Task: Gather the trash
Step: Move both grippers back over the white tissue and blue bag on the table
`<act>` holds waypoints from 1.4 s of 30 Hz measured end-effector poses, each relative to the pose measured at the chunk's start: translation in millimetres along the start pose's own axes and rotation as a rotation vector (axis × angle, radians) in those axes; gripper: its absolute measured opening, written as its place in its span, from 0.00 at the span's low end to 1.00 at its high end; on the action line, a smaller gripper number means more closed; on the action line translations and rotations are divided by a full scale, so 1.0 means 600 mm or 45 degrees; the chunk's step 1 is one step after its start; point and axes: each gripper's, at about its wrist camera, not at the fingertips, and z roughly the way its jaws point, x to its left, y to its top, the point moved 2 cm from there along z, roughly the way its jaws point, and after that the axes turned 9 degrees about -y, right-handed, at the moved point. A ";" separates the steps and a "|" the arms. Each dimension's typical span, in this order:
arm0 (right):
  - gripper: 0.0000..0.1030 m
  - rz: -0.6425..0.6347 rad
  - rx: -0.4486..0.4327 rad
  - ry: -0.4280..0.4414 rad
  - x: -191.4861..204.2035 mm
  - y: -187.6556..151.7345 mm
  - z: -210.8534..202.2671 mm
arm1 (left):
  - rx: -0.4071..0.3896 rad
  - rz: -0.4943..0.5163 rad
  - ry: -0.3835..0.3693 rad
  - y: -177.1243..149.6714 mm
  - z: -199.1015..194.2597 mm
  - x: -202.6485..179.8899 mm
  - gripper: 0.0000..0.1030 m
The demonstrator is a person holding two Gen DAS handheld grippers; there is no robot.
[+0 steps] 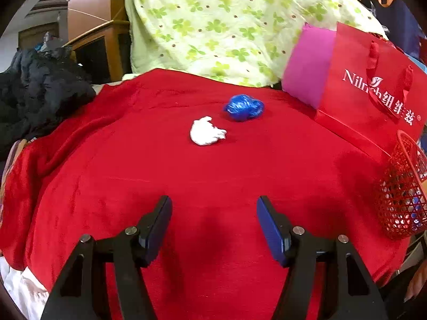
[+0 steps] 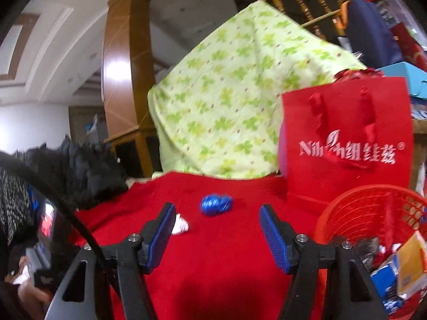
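1. Trash here means two loose pieces on the red blanket (image 1: pixel 133 186): a crumpled white wad (image 1: pixel 206 131) and a blue crinkled ball (image 1: pixel 244 106). Taking the white wad as landmark, the blue ball lies just beyond it and a little to its right, near but not touching.
2. The red mesh basket (image 1: pixel 403 194) stands well to the right of the white wad, at the blanket's edge. In the right wrist view it already holds wrappers and paper, so it reads as the collection bin.
3. A red paper bag (image 1: pixel 373 90) stands beyond the wad on the right, behind the basket; a green clover-print cloth (image 1: pixel 226 26) rises directly behind the wad, and dark clothing (image 1: pixel 40 93) is piled far to its left.
4. The step in hand looks like the reach for a piece. To do it well, bring the fingers down on either side of one piece only, low enough to pinch it without gathering the soft blanket beneath.
5. The left gripper (image 1: pixel 214 210) is well short of the wad, jaws apart about halfway, nothing between them, touching nothing.
6. The right gripper (image 2: pixel 217 218) faces the blue ball from nearer the basket, jaws likewise parted and empty; its left finger partly hides the wad.
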 end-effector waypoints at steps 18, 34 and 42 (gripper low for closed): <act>0.67 0.016 0.149 0.014 0.030 -0.030 0.059 | -0.005 -0.044 0.002 -0.002 0.008 0.035 0.65; 0.67 0.101 0.281 0.004 0.018 -0.046 0.103 | 0.065 -0.037 -0.020 -0.010 0.061 0.031 0.65; 0.67 0.116 0.351 0.001 0.022 -0.061 0.130 | 0.083 -0.061 -0.028 -0.013 0.091 0.044 0.65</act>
